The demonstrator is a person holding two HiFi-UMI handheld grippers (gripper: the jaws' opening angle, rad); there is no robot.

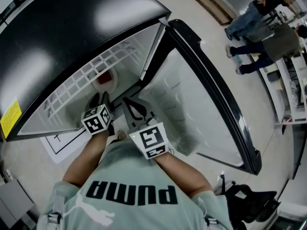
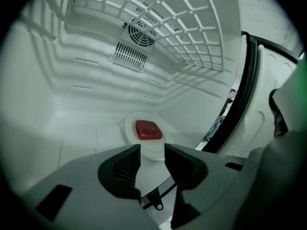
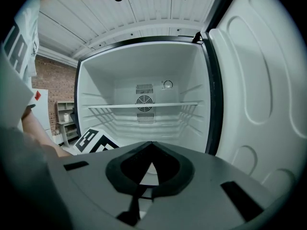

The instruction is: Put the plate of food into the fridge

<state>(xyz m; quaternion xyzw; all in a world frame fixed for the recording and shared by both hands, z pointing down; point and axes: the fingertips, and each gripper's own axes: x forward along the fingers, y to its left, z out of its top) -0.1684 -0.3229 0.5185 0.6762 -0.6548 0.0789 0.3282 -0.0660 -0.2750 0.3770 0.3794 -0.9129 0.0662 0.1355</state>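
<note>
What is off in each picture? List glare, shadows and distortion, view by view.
Head view: two soft glare patches on the black fridge top, fisheye bowing the door. Left gripper view: dark vignette corners, grid shelf throwing grid shadows on the wall, red food sharp. Right gripper view: evenly lit, door liner bulged by the lens.

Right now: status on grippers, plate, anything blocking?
Left gripper open, right gripper shut, empty. Plate with food sits on fridge floor. Nothing blocking; door open.
</note>
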